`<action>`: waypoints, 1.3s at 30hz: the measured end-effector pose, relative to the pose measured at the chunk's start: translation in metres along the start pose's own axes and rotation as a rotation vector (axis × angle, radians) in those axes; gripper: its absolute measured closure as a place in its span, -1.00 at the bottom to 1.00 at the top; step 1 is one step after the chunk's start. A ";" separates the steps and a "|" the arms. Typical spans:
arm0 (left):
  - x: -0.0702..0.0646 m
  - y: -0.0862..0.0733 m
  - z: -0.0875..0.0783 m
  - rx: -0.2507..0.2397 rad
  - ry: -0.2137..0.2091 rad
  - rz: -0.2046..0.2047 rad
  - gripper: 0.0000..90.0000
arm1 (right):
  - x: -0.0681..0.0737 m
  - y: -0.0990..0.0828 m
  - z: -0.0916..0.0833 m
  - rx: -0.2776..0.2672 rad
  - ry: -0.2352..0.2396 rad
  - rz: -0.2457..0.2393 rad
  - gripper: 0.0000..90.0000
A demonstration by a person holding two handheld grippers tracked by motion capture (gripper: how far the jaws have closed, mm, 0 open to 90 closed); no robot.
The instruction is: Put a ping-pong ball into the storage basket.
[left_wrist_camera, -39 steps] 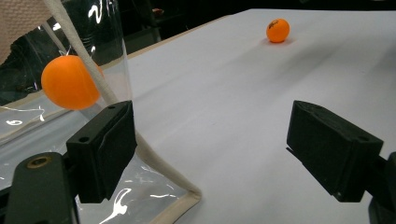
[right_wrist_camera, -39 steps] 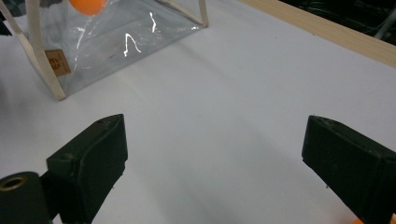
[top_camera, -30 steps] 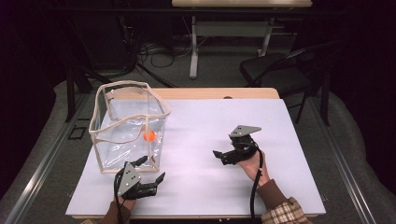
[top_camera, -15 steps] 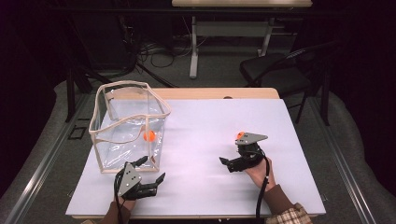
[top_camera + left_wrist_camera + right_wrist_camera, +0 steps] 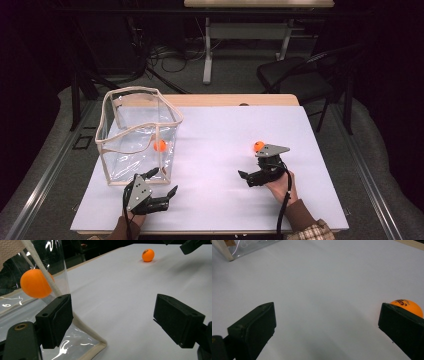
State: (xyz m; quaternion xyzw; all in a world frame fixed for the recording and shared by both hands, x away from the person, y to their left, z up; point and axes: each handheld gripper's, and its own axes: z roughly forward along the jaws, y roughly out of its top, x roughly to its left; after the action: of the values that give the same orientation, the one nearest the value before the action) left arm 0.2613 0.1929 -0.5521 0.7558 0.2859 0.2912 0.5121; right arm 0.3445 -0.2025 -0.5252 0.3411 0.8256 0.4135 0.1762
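A clear bag with beige trim (image 5: 135,131) stands upright at the table's left, holding an orange ball (image 5: 160,145) (image 5: 34,283). A second orange ball (image 5: 259,146) (image 5: 148,255) (image 5: 405,307) lies on the white table (image 5: 220,125). My right gripper (image 5: 250,170) (image 5: 327,315) rests just in front of that ball and points left. Its jaws have just been opening and stand wide with nothing between them; the ball sits behind the far jaw. My left gripper (image 5: 163,182) (image 5: 112,307) is open and empty at the bag's near right corner.
Beyond the table's wooden far edge (image 5: 235,100) are a dark chair (image 5: 295,80), a desk frame (image 5: 207,55) and cables on the floor (image 5: 165,55). White tabletop stretches between the two grippers.
The right gripper has drawn back toward the near edge and sunk a little, and the orange ball now shows on the table beyond it. The left gripper has stayed still.
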 end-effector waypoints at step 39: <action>-0.001 0.001 0.001 0.004 -0.003 0.013 -0.65 | -0.046 0.002 -0.003 0.001 -0.095 0.051 -1.00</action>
State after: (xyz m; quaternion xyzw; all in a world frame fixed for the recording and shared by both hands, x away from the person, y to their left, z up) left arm 0.2620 0.1913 -0.5520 0.7591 0.2805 0.2928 0.5093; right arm 0.3760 -0.2358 -0.5216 0.3815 0.8074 0.4010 0.2043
